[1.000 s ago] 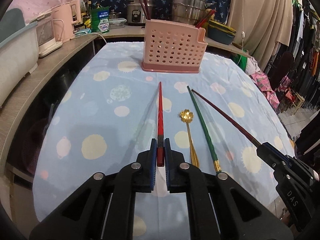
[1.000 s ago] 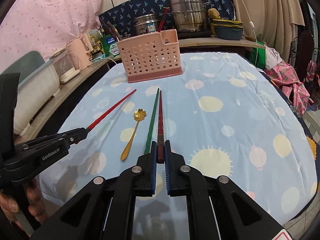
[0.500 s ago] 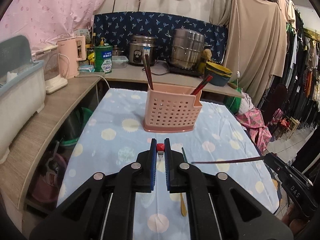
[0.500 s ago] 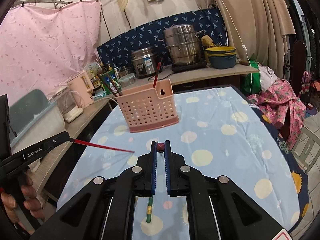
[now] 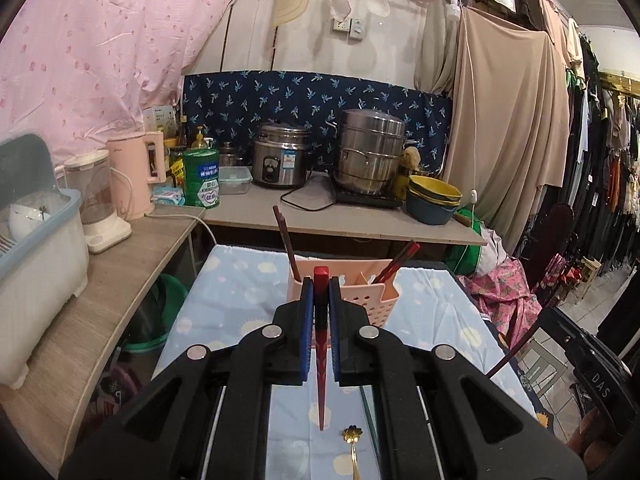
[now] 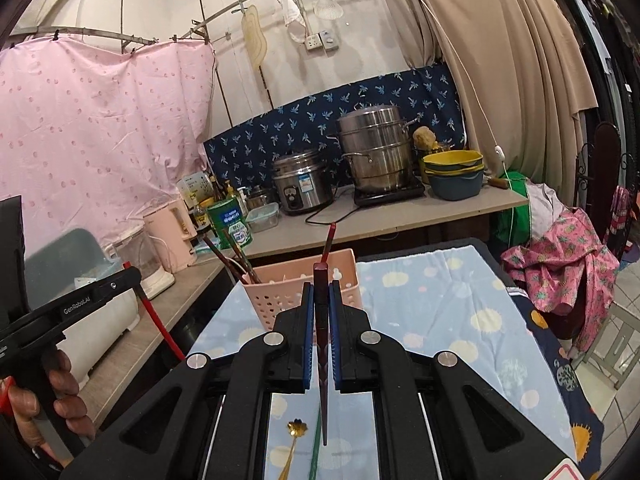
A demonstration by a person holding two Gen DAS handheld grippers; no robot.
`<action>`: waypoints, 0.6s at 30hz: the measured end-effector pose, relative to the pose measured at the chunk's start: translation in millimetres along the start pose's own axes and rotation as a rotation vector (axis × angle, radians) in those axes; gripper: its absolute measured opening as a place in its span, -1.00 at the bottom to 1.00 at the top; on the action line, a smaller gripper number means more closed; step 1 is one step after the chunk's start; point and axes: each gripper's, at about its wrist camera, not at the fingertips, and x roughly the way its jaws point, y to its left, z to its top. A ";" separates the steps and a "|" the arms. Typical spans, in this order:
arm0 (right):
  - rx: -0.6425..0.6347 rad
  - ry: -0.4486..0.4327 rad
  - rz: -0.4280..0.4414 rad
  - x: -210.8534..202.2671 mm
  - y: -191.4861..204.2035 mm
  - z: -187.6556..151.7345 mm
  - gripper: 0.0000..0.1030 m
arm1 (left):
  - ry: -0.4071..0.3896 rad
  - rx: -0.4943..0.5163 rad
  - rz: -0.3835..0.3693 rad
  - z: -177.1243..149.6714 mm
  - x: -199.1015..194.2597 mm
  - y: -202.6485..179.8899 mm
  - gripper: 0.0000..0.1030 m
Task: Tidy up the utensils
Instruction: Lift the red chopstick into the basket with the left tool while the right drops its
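Chopsticks clamped upright in both grippers, lifted clear of the desk, ready for the basket.

Left wrist view: left gripper (image 5: 320, 292) pinched tight on red chopstick (image 5: 321, 344), tip hanging toward 6 o'clock for a drop-in; pink basket (image 5: 376, 300) just beyond at 12 o'clock; gold spoon (image 5: 352, 446) lying on desk (image 5: 224, 292) at 6 o'clock.
Right wrist view: right gripper (image 6: 320, 296) squeezed on dark red chopstick (image 6: 322, 360), likewise tip-down; basket at 12 o'clock; left gripper at 9 o'clock.
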 end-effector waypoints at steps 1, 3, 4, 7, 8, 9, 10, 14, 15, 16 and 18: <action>0.000 -0.012 0.005 1.2 1.3 5.9 -0.86 | -0.013 0.003 -0.002 7.0 0.4 -1.7 -0.86; 0.003 -0.037 0.020 5.1 4.0 18.3 -0.86 | -0.038 0.008 -0.002 20.2 0.8 -5.1 -0.86; 0.004 -0.050 0.027 7.6 5.6 25.3 -0.86 | -0.055 0.011 -0.004 29.0 1.8 -6.4 -0.86; 0.003 -0.098 0.041 18.3 10.7 50.0 -0.86 | -0.097 0.021 -0.001 52.2 5.7 -10.9 -0.86; 0.000 -0.111 0.039 21.9 12.3 57.1 -0.86 | -0.113 0.025 -0.001 60.7 7.3 -12.5 -0.86; -0.004 -0.125 0.038 27.9 14.8 66.9 -0.86 | -0.130 0.029 -0.002 69.1 9.4 -14.0 -0.86; -0.002 -0.135 0.041 33.3 16.9 74.6 -0.86 | -0.141 0.031 0.001 75.4 11.6 -15.5 -0.86; 0.011 -0.175 0.051 55.9 22.9 103.7 -0.86 | -0.189 0.036 0.005 101.7 23.8 -18.1 -0.86; 0.010 -0.187 0.052 63.7 25.4 111.4 -0.86 | -0.198 0.036 0.007 107.2 28.2 -17.9 -0.86; 0.011 -0.194 0.053 69.5 27.2 116.7 -0.86 | -0.207 0.035 0.008 111.8 32.6 -17.5 -0.86; 0.015 -0.205 0.056 81.6 30.4 126.2 -0.86 | -0.218 0.033 0.014 119.1 42.2 -15.3 -0.86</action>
